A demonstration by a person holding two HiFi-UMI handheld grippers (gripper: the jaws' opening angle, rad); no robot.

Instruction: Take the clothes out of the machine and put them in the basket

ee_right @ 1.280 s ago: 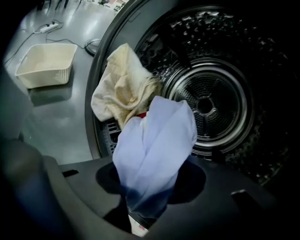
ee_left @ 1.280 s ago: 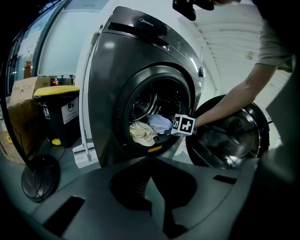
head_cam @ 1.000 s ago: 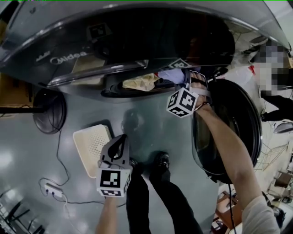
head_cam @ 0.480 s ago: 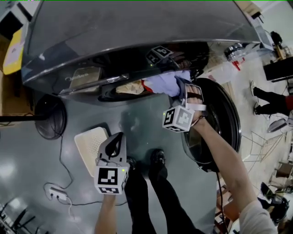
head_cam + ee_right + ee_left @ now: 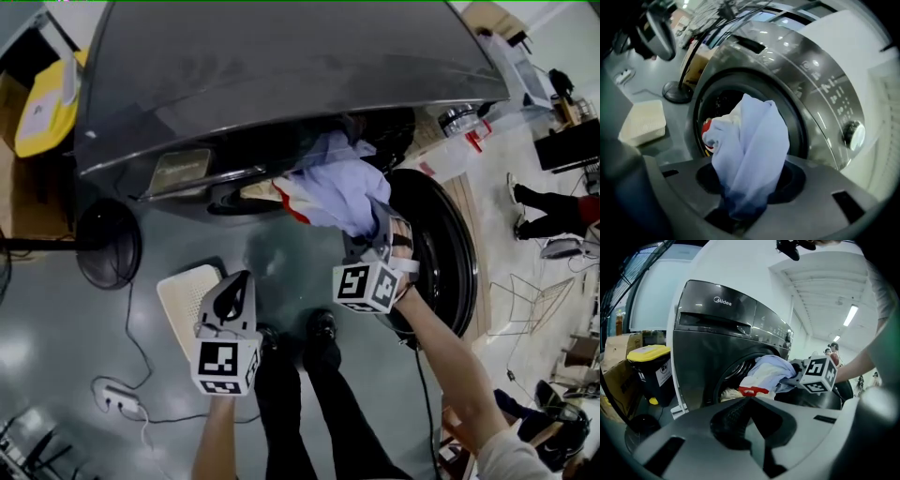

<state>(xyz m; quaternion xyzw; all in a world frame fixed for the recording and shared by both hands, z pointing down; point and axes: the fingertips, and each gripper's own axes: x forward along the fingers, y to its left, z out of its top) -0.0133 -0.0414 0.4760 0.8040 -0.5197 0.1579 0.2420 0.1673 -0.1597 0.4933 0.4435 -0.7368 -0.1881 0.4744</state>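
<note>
Pale blue garment [image 5: 342, 192], pinched by right gripper [image 5: 375, 236], trails from the washing machine [image 5: 281, 84]; left gripper [image 5: 246, 277], jaws together, over glossy grey floor [image 5: 281, 258].

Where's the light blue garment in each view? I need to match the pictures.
Head view: light blue garment at centre, trailing from the machine to the right gripper.
Left gripper view: right of centre, spilling out of the machine.
Right gripper view: centre, clamped between the jaws.
Shared landmark: the washing machine's round drum opening, behind the garment in all three.
</note>
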